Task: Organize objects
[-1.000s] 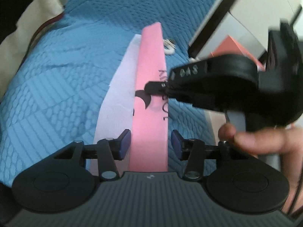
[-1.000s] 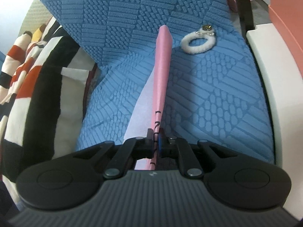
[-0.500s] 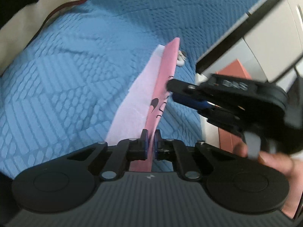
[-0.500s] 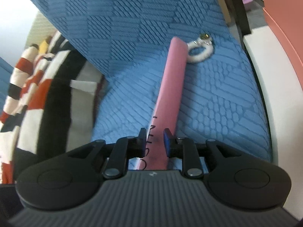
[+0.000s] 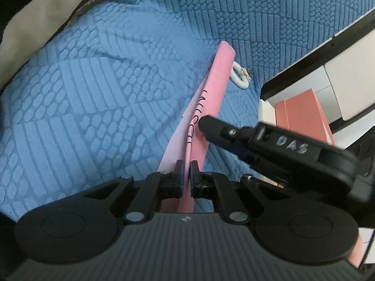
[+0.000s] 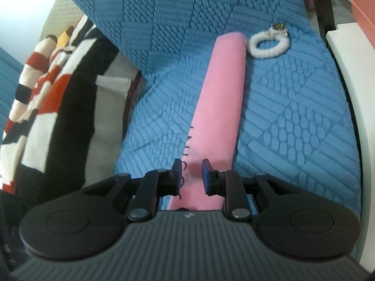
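A flat pink pouch with black lettering (image 5: 216, 89) lies lengthwise on the blue quilted cover (image 5: 105, 98); it also shows in the right wrist view (image 6: 221, 98). My left gripper (image 5: 186, 172) is shut on the pouch's near edge and holds it on edge. My right gripper (image 6: 191, 172) is open, its jaws either side of the pouch's near end without pinching it. It shows from the side in the left wrist view (image 5: 204, 126), at the pouch's right face. A white fluffy ring with a metal charm (image 6: 269, 43) lies just right of the pouch's far end.
A striped black, white and red textile (image 6: 42, 107) lies left of the blue cover (image 6: 293, 121). A white frame with a black bar (image 5: 328, 46) and an orange box (image 5: 302, 114) stand on the right. A white edge (image 6: 351, 93) borders the cover's right side.
My left gripper has closed on the pink pouch and tipped it on edge. My right gripper has let go of the pouch and opened.
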Motion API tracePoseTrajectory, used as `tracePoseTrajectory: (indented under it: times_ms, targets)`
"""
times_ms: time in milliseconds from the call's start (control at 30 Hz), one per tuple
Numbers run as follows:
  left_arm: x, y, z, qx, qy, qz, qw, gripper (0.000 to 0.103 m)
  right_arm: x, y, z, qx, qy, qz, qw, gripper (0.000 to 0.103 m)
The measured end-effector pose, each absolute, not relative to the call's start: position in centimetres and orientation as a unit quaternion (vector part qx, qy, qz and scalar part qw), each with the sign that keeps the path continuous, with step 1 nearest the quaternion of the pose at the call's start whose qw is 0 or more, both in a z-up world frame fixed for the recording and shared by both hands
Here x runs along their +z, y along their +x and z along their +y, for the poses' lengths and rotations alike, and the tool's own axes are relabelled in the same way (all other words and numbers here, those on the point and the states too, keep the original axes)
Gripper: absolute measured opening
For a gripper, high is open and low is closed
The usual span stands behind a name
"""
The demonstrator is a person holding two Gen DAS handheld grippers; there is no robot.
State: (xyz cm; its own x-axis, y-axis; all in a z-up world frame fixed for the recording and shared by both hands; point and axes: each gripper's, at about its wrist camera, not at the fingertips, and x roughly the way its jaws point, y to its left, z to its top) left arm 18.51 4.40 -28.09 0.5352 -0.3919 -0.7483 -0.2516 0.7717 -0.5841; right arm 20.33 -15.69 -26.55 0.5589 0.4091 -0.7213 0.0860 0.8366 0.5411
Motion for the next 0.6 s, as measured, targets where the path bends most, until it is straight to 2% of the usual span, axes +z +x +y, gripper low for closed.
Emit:
tracePoseTrajectory:
  times_ms: [233, 433, 600]
  targets:
    - [-27.6, 18.8, 4.7, -0.021, -0.312, 0.482, 0.819, 0.011, -27.4, 21.0, -14.8, 0.101, 0.235, 0.476, 0.841, 0.016]
    - [-25.0, 18.3, 5.5, -0.031, -0.281, 0.458, 0.843, 0.011, -27.5, 20.8, -15.2, 0.1, 0.247, 0.477, 0.838, 0.016]
    - [-24.9, 19.2, 4.4, -0.065, -0.251, 0.476, 0.84, 0.011, -27.7, 20.6, -16.1, 0.095, 0.277, 0.477, 0.829, 0.016]
